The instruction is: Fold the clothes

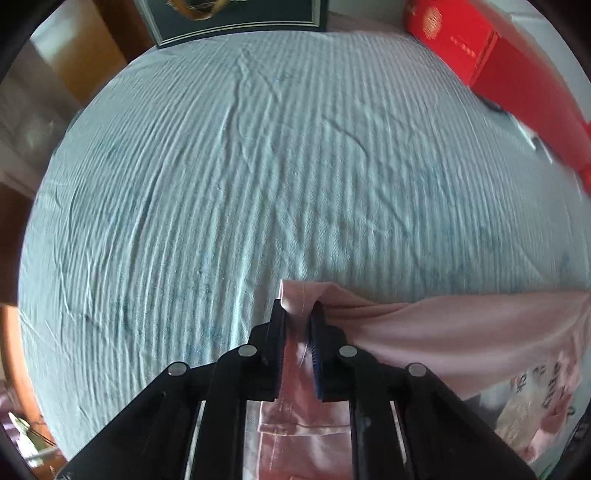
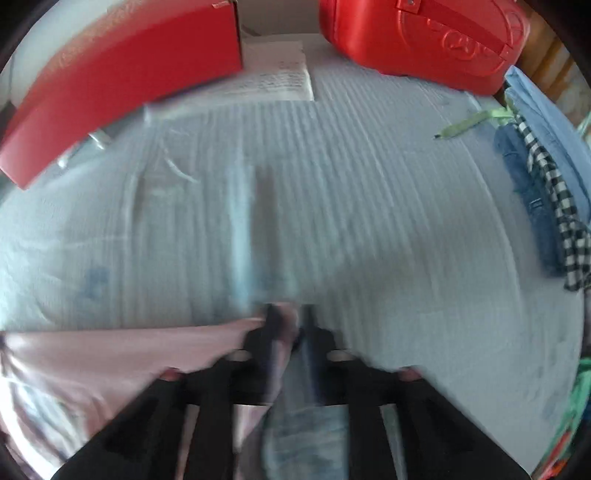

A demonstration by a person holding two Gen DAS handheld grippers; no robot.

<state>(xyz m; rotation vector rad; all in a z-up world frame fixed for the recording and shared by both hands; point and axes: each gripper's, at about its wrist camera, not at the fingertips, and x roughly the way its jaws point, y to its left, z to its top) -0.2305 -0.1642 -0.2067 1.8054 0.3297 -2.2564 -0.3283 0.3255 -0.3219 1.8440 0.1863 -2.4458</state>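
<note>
A: Black fingers of the left gripper (image 1: 297, 314) fill the bottom of the left wrist view, pinched almost together on a stitched hem of the pink garment (image 1: 443, 332); the pads press the cloth from both sides; the rest of the garment trails off to that gripper's right and hangs below it.

B: And beyond the tips?

A: Ahead of both grippers spreads the pale blue ribbed bedspread (image 1: 258, 166), creased in long lines; it is the largest thing in sight; far ahead and to the right of the left gripper lies a red box (image 1: 517, 74); far ahead to its left stands a dark green box (image 1: 236, 18) with a pale border.

B: The right side?

A: Blurred; the right gripper (image 2: 291, 317) has pink cloth at its tips, with the same garment stretching away to its left; whether the pads bear on it I cannot tell; the gap between its jaws looks wider than the other's.

B: Smaller things?

A: A red case (image 2: 424, 40) far ahead to its right; a checked cloth (image 2: 554, 206) over denim at the far right edge; a printed sheet of paper (image 2: 280, 77) straight ahead.
</note>
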